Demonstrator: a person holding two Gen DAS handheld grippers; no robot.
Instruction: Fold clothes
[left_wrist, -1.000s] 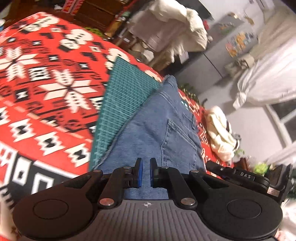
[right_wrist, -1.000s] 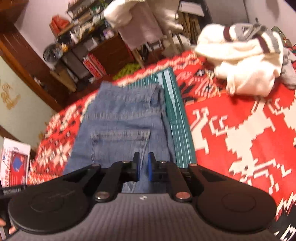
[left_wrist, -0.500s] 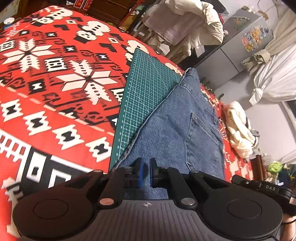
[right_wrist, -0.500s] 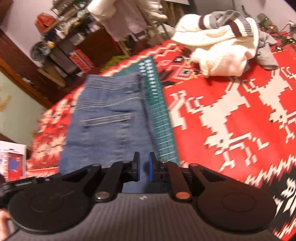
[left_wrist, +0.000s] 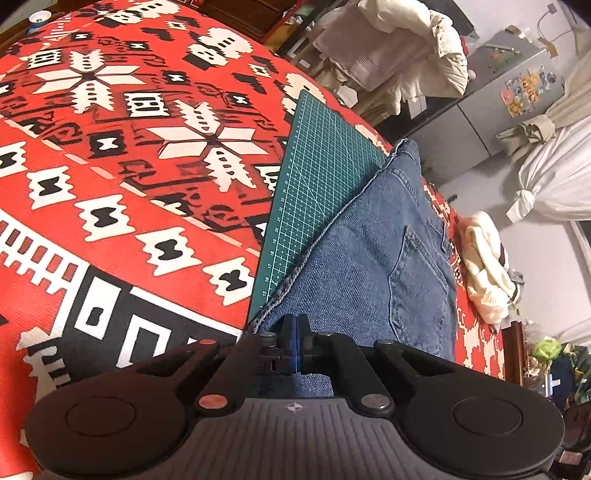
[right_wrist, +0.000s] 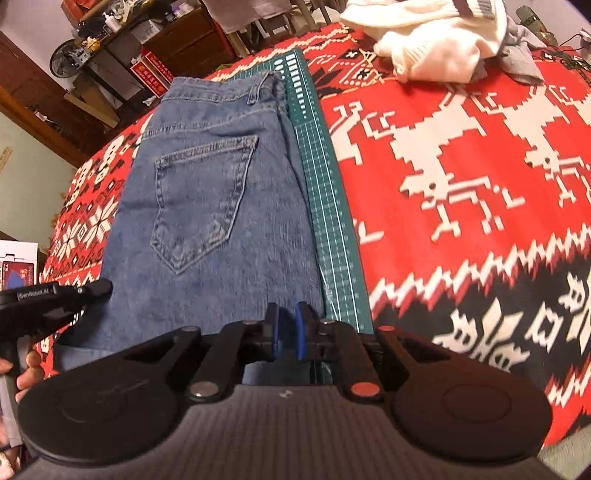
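Jeans (right_wrist: 207, 206) lie folded lengthwise, one back pocket (right_wrist: 201, 201) up, on the green cutting mat (right_wrist: 328, 206) over the red patterned blanket (right_wrist: 461, 166); in the right wrist view they fill the centre-left, waistband toward the upper centre, mat showing as a strip along their right edge. Your right gripper (right_wrist: 287, 334) sits at lower centre over the near denim edge, blue pads narrowly apart; you cannot tell from this view whether cloth lies in the gap. Your left gripper (left_wrist: 294, 341) at lower centre of its own view has pads pressed together with no gap showing, right at the near hem where denim meets the mat (left_wrist: 317, 184); whether a layer is pinched between them is hidden. Same gripper's body appears at the left edge of the right view (right_wrist: 48, 299), held by a hand (right_wrist: 27, 369). Risks: if only the left side has cloth, lifting will drag the jeans askew and skew them off the mat edge. A pinch that catches only the top layer would peel the lengthwise fold open. Heavy denim may slip from a shallow bite at the hem. The white garment pile (right_wrist: 436, 40) at upper right is well apart, no snag likely.
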